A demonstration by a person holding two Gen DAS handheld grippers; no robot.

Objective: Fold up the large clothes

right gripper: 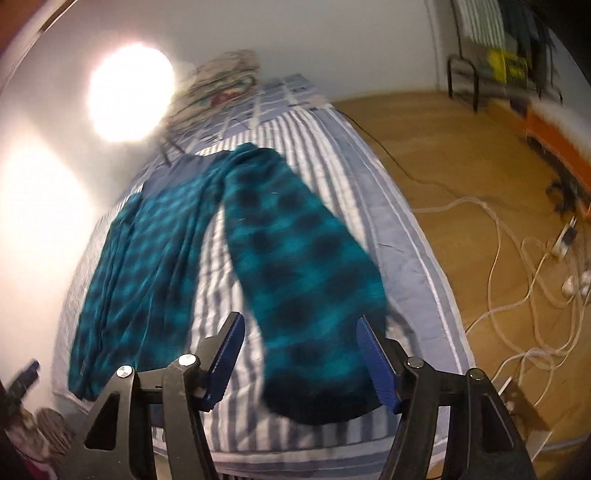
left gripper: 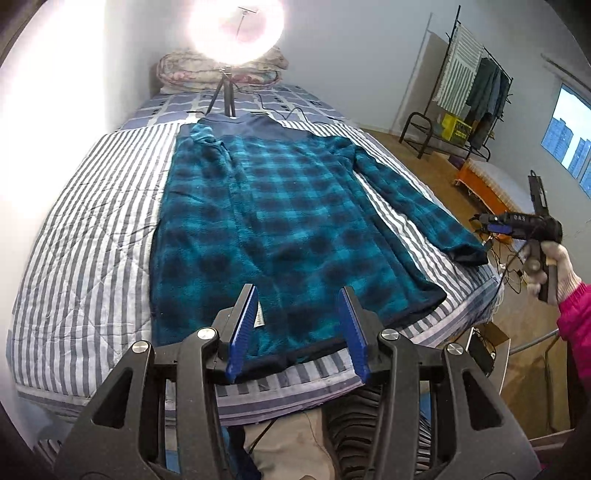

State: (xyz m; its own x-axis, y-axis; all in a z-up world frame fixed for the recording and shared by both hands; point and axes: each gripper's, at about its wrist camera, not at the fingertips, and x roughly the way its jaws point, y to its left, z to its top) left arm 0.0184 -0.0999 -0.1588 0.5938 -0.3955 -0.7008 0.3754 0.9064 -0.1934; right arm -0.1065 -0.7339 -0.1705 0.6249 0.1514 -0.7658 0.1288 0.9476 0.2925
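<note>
A teal and black plaid fleece garment [left gripper: 280, 206] lies flat on the striped bed [left gripper: 92, 206], navy collar at the far end. One sleeve is folded in over its left side. The other sleeve [left gripper: 406, 199] stretches out to the bed's right edge. My left gripper [left gripper: 299, 332] hovers open over the near hem, pads apart and clear of the cloth. A gloved hand holds my right gripper [left gripper: 487, 223] off the bed's right side. In the right wrist view, which is blurred, the right gripper [right gripper: 301, 363] stands open above the outstretched sleeve [right gripper: 306, 277], whose dark cuff [right gripper: 325, 402] lies below the jaws.
A bright ring light [left gripper: 236, 29] on a tripod stands at the head of the bed before a folded quilt [left gripper: 192, 70]. A clothes rack [left gripper: 472, 81] and an orange bench [left gripper: 487, 177] line the far right. White cables [right gripper: 517, 258] trail over the wooden floor.
</note>
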